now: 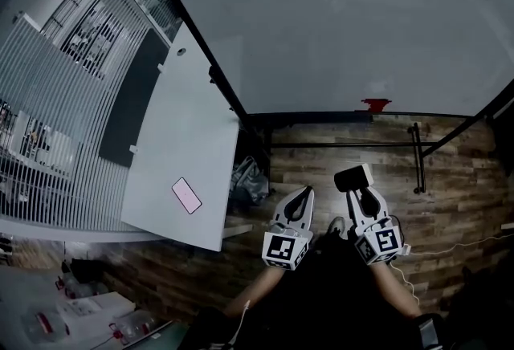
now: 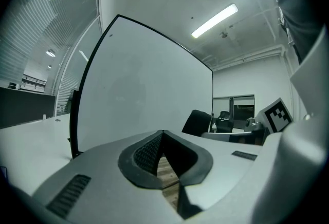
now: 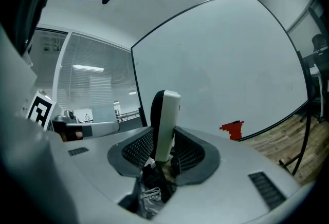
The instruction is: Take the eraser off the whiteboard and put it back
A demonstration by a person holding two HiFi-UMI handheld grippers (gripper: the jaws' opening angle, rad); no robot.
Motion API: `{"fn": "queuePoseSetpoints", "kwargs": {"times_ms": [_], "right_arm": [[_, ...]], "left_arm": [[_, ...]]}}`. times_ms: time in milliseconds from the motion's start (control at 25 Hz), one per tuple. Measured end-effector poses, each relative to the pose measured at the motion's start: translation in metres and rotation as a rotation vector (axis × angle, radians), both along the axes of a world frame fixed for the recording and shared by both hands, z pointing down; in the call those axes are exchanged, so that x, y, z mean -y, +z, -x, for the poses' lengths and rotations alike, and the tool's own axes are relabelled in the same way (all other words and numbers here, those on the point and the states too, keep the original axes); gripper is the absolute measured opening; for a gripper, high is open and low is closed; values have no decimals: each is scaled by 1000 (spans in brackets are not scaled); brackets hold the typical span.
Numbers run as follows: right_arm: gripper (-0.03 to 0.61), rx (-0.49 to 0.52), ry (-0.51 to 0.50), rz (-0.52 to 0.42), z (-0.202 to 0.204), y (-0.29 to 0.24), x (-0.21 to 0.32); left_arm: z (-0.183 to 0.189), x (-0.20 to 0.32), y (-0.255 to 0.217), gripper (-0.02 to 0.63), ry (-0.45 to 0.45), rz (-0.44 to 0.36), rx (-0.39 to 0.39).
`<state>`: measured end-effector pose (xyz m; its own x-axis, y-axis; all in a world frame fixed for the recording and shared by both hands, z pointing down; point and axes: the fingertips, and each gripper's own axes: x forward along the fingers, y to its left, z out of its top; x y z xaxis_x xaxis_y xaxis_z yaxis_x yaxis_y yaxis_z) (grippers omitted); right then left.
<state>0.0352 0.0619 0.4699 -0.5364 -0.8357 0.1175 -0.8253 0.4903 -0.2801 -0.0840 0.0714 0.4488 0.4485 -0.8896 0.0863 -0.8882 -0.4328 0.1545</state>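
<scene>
The eraser (image 1: 354, 177), black with a white back, stands upright between the jaws of my right gripper (image 1: 356, 191), which is shut on it, a short way in front of the whiteboard (image 1: 345, 19). In the right gripper view the eraser (image 3: 165, 120) rises above the right gripper (image 3: 164, 134) with the whiteboard (image 3: 216, 63) behind it. My left gripper (image 1: 303, 192) hangs beside it on the left, shut and holding nothing. In the left gripper view the left gripper (image 2: 162, 136) has its jaw tips touching, with the whiteboard (image 2: 144, 89) ahead.
A small red holder (image 1: 375, 105) (image 3: 232, 129) sits at the whiteboard's lower edge. The stand's black crossbar (image 1: 345, 145) runs below it over wood floor. A white desk (image 1: 193, 140) with a pink phone (image 1: 186, 196) stands left. An office chair (image 2: 198, 122) is far right.
</scene>
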Motion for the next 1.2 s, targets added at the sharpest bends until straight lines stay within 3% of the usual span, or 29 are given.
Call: {"fn": "queuePoseSetpoints", "kwargs": {"times_ms": [840,1200], "right_arm": [[133,-6,-9,3,10,4,-13],[133,-10,6,7,20,7,-36]], "left_arm": [[11,-17,6,6,-12,1,12],[26,-40,14,6,-23,28,-27]]}}
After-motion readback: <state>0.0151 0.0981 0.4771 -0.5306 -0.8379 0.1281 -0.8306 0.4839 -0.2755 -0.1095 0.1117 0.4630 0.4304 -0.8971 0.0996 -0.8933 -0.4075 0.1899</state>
